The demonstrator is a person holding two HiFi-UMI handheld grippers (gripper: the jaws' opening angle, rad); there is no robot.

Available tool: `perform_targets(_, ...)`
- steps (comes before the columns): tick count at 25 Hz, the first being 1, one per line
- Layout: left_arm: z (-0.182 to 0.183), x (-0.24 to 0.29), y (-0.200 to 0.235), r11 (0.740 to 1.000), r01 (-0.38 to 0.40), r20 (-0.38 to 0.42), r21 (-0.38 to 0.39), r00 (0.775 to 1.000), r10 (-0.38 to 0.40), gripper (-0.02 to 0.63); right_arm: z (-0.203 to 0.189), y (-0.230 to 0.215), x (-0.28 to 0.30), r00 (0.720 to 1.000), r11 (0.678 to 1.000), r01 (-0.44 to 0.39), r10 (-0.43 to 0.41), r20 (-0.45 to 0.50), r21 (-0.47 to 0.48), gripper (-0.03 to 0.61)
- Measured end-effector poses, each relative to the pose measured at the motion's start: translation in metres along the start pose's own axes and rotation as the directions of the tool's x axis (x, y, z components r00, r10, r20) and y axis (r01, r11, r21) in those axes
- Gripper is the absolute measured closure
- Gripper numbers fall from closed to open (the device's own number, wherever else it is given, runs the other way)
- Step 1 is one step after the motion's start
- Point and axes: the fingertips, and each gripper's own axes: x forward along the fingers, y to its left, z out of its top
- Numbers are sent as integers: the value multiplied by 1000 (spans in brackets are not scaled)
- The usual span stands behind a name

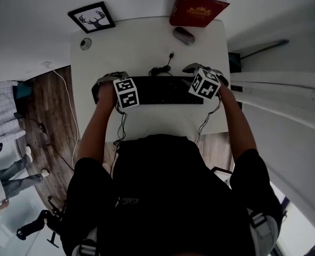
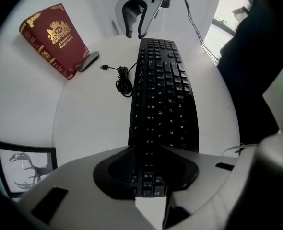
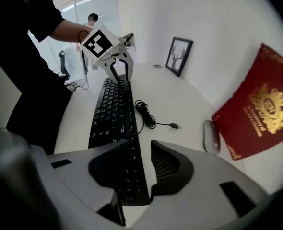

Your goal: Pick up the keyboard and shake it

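Note:
A black keyboard (image 1: 163, 91) lies lengthwise across the white table (image 1: 141, 41), close to the front edge. Its coiled cable (image 1: 162, 68) rests just behind it. My left gripper (image 1: 108, 81) holds the keyboard's left end; in the left gripper view (image 2: 148, 176) both dark pads press against the keyboard (image 2: 163, 95). At the right end sits my right gripper (image 1: 201, 70). In the right gripper view (image 3: 137, 171) the keyboard (image 3: 112, 109) runs between the jaws, and a strip of white table shows between its edge and the right pad (image 3: 168, 164).
A red book (image 1: 197, 7) stands at the table's back right with a grey mouse (image 1: 184, 35) in front of it. A framed deer picture (image 1: 91, 17) and a small round object (image 1: 85, 43) sit at the back left. A person's legs (image 1: 18, 172) show on the floor at far left.

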Motion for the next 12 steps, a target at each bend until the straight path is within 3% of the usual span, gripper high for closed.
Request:
perform_targets(1, 1, -1, -3, 1000, -3, 14, -8, 1000, 3, 497, -2, 3, 5, 997, 997, -80, 79, -25, -8, 443)
perform_targets(2, 1, -3, -8, 1000, -6, 29, -24, 1000, 6, 592, -6, 8, 11, 985, 986, -166, 165, -55, -10, 419)
perform_targets(5, -5, -12, -26, 990, -27, 91, -139, 995, 40, 614, -21, 23, 27, 923, 935, -354, 346, -169, -17, 342)
perform_targets(8, -15, -17, -43, 962, -31, 138, -272, 988, 71, 613, -27, 22, 40, 882, 904, -427, 417, -220, 2, 330)
perform_targets(12, -17, -15, -65, 933, -23, 175, -360, 980, 92, 612, -35, 21, 50, 830, 865, -498, 495, -257, 56, 336)
